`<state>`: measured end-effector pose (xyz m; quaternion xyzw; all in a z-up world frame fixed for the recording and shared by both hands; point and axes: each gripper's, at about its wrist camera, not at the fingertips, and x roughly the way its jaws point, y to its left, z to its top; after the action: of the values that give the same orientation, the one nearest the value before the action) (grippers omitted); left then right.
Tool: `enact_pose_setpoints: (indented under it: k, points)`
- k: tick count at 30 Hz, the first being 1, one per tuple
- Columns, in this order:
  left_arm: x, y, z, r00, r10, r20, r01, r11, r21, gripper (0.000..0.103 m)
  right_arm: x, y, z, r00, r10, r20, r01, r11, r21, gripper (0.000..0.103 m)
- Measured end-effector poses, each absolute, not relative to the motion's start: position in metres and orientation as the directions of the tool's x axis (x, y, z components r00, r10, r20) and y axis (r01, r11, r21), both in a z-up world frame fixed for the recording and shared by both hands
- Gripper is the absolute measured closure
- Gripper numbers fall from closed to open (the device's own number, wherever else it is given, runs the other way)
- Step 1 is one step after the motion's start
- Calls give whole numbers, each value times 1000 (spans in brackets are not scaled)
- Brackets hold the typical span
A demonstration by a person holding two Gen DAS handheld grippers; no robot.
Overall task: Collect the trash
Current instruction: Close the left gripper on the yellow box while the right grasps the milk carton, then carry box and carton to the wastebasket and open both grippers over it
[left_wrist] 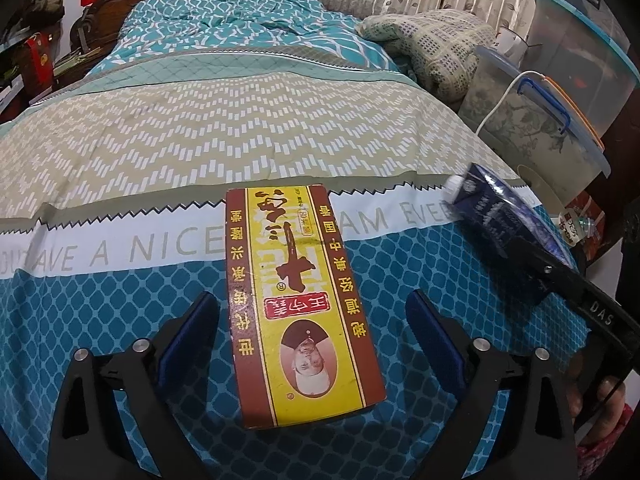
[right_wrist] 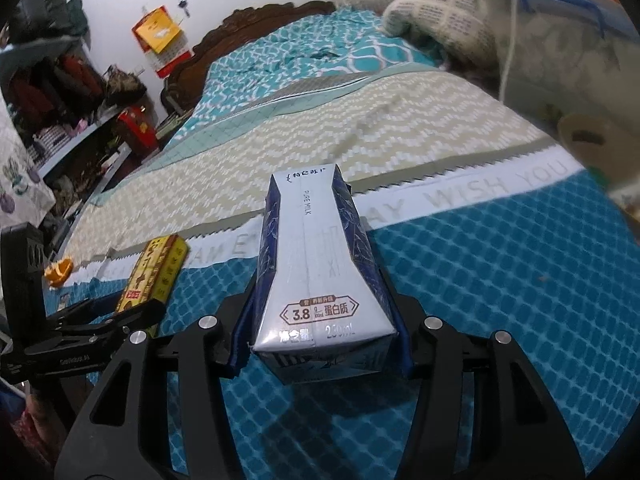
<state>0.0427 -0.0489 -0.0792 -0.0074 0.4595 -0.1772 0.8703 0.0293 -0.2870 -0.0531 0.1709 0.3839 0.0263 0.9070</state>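
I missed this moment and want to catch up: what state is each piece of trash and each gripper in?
Milk carton: squeezed, clamped in the right gripper.
Yellow box: flat on the bed, closed, ungripped.
Left gripper: open, straddling the box, pads clear.
Orange scrap: lying loose on the bed.

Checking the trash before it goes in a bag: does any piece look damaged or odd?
Yes. The milk carton in the right gripper is squashed, its sides pinched in at the middle. The yellow box on the bed looks intact.
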Motion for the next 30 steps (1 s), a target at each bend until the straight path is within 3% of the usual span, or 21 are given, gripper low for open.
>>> enact_pose_setpoints:
  k: [6, 11, 18, 30]
  points:
    - [43, -45, -77, 533, -296, -793, 281, 946, -165, 41, 15, -319, -51, 712, 120, -692, 156, 934, 323, 47]
    - [45, -49, -77, 516, -300, -802, 304, 940, -155, 43, 2, -333, -46, 721, 72, -690, 185, 939, 291, 47]
    - [53, -55, -69, 452, -399, -798, 329, 906, -266, 43, -13, -347, -42, 740, 55, -671, 209, 929, 306, 48]
    - [68, -167, -35, 389, -525, -757, 524, 802, -287, 43, -41, -393, -33, 783, -42, -621, 312, 890, 332, 48]
